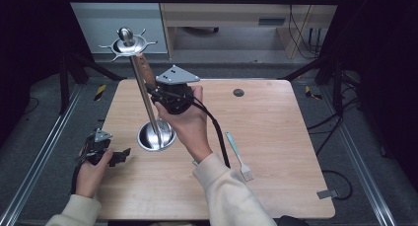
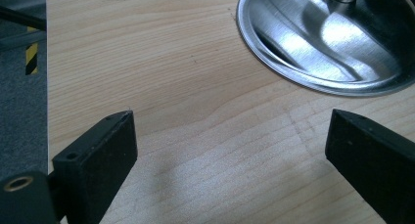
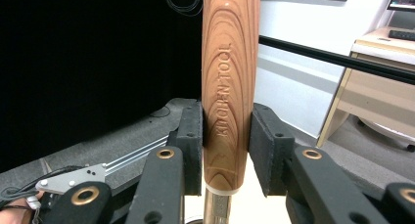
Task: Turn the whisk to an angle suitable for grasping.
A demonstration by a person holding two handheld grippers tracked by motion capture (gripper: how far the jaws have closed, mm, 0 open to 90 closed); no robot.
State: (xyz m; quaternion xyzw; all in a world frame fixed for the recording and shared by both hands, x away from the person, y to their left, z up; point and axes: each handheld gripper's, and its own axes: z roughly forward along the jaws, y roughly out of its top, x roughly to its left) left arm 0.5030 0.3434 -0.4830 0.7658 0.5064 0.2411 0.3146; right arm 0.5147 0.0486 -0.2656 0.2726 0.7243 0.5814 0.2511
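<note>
A steel utensil stand (image 1: 146, 100) rises from a round base (image 1: 156, 136) to a hooked crown (image 1: 127, 44). Along its pole, just below the crown, hangs a wooden-handled kitchen tool (image 1: 144, 69). My right gripper (image 1: 153, 91) is shut on that handle; in the right gripper view the pads press both sides of the handle (image 3: 229, 82), which is stamped KITCHEN TOOL, at the gripper (image 3: 226, 150). My left gripper (image 1: 120, 156) rests open on the table's left edge. Its jaws (image 2: 230, 150) hold nothing, and the stand's base (image 2: 323, 43) lies just ahead.
A teal-handled brush (image 1: 239, 157) lies on the wooden table (image 1: 276, 122) right of my right forearm. A small round grommet (image 1: 238, 92) sits near the far edge. Dark frame legs and cables surround the table on the floor.
</note>
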